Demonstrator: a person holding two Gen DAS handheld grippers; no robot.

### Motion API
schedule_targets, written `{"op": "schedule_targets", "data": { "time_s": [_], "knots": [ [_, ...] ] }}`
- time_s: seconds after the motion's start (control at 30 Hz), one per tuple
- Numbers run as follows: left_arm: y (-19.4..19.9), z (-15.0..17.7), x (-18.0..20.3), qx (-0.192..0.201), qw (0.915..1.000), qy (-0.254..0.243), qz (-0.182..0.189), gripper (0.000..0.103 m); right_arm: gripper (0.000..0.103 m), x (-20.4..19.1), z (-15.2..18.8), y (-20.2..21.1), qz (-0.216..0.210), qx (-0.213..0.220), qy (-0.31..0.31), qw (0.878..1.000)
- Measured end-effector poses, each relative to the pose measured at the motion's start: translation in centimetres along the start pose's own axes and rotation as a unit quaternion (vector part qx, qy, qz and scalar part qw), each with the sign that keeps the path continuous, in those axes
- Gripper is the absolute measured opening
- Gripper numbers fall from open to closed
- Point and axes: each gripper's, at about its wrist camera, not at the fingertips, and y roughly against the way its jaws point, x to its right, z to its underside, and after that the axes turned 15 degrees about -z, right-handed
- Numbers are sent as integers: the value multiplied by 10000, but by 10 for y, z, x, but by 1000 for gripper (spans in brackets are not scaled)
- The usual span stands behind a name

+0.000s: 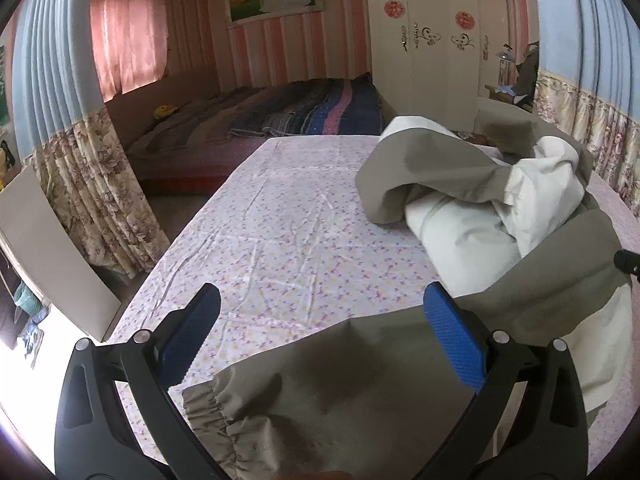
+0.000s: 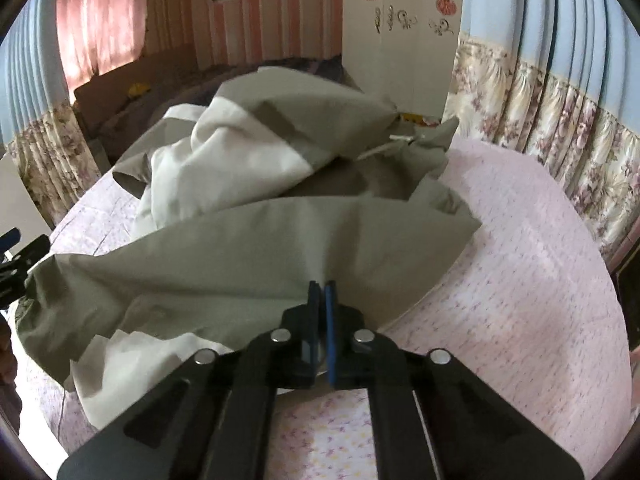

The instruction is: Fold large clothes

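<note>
Grabbing stage of the fold, not folding yet. Large grey-and-cream garment (image 2: 256, 236) lying crumpled on the bed (image 1: 280, 220) with the floral sheet, bunched toward the far side, one grey panel spreading flat at the near edge.

Right claw (image 2: 320, 292) pinching together on a fold of the grey fabric at the garment's near edge; blue pads meeting with cloth tenting up between them. Looks like a grip just secured, cloth puckering toward the pads.

Left claw (image 1: 320, 332) standing wide apart, holding nothing. Hovering over the garment's elastic cuff or hem (image 1: 212, 408), grey cloth lying below and between the blue pads (image 1: 454, 344), not pressed by them. Same claw showing at the garment's left end in the right wrist view, beside the gathered edge.

Next move, judging from this: lowering the left claw onto the gathered hem, closing on it, then lifting with both to spread the garment flat on the bed before any fold. Needing a matching corner on each side; the crumpled cream lining (image 2: 224, 156) further back likely dragging and twisting. Risk of grabbing one layer only.
</note>
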Motion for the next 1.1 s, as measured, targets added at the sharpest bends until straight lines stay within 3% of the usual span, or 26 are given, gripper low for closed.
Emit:
{"op": "schedule_targets", "data": {
  "time_s": [0.1,0.23,0.4,0.6,0.7,0.87,0.93,1.1],
  "knots": [
    [9,-5,11,70,9999,-75,17,100,0,11,-1,12,111,158,115,9997],
    [22,-15,26,195,9996,-195,20,100,0,53,-9,38,564,484,43,9972],
    [40,-29,56,378,9984,-392,138,100,0,138,-17,69,1198,732,-305,9896],
    [71,-49,115,668,9933,-755,573,100,0,216,-27,71,1843,753,-369,9793],
    [83,-61,144,751,9892,-920,855,100,0,241,-35,80,1700,868,-500,9803],
    [95,-75,196,883,9794,-1254,1311,100,0,238,-27,78,1550,839,-397,9835],
    [87,-75,223,899,9763,-1500,1273,100,0,238,-24,78,1442,876,-506,9844],
    [51,-75,263,492,9736,-1704,1434,100,0,240,-17,78,1303,849,-605,9860]
  ]
}}
